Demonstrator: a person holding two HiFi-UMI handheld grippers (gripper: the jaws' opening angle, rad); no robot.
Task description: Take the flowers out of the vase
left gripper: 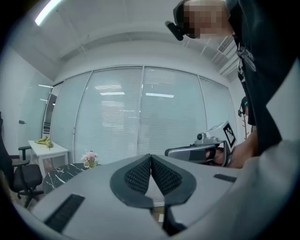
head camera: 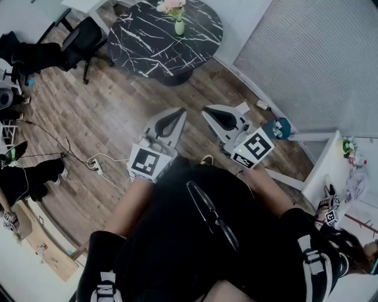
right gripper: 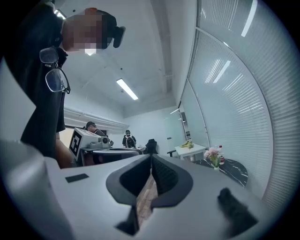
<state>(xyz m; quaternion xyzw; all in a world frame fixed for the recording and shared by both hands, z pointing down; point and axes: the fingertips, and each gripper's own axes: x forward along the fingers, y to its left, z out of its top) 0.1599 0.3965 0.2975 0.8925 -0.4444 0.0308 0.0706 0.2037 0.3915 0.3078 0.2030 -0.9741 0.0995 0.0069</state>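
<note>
Pink flowers [head camera: 172, 7] stand in a small pale green vase [head camera: 179, 27] on a round black marble table [head camera: 142, 41], far ahead of me in the head view. The flowers [left gripper: 89, 156] appear small at the left of the left gripper view, and the flowers [right gripper: 212, 152] sit at the right of the right gripper view. My left gripper [head camera: 179, 111] is held in front of my body, shut with nothing between its pads. My right gripper [head camera: 208, 110] is beside it, also shut and empty. Both are well short of the table.
Wood floor lies between me and the table. A black office chair [head camera: 80, 41] stands left of the table, cables and a power strip [head camera: 94, 166] lie on the floor at left. A white desk [head camera: 331, 162] is at right, a frosted glass wall [head camera: 313, 65] beyond.
</note>
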